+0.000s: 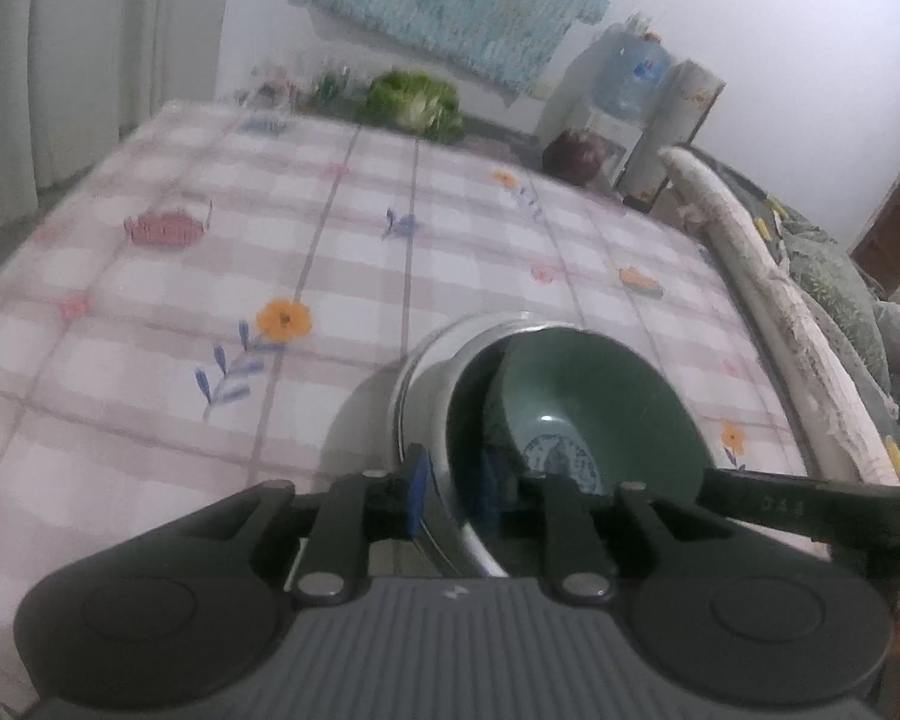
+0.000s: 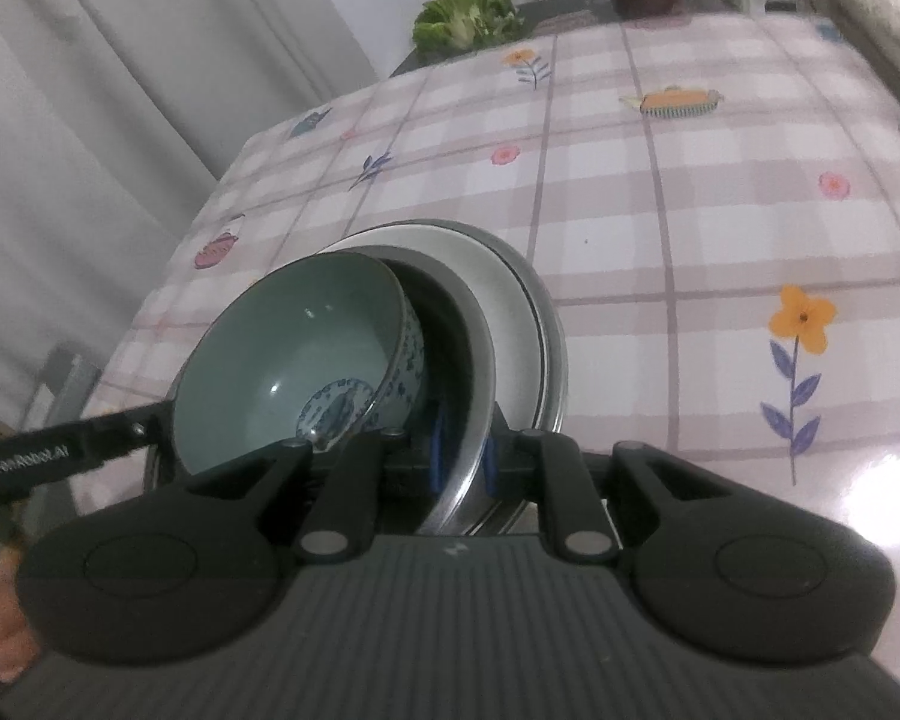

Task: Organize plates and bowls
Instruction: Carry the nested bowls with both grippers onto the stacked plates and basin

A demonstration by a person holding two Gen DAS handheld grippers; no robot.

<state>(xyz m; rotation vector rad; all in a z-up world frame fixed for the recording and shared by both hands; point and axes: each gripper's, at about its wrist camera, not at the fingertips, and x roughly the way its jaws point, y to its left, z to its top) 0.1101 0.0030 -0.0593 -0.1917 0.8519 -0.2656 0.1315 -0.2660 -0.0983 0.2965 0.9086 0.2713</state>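
A stack of dishes is held over the checked tablecloth (image 1: 210, 276). A green-glazed bowl (image 1: 594, 396) with a blue pattern on its bottom sits tilted inside a steel bowl (image 1: 444, 480), which rests on a white plate (image 2: 510, 306). My left gripper (image 1: 453, 489) is shut on the near rim of the steel bowl, blue pads on either side. My right gripper (image 2: 462, 459) is shut on the opposite rim of the same stack (image 2: 450, 480). The green bowl also shows in the right wrist view (image 2: 294, 360). Each gripper's finger shows in the other's view.
A green cabbage (image 1: 414, 99) and small items lie at the table's far end. A dark red teapot (image 1: 573, 153) and a water bottle (image 1: 630, 78) stand beyond it. A sofa with cushions (image 1: 810, 300) runs along the right. Curtains (image 2: 120, 90) hang to the left.
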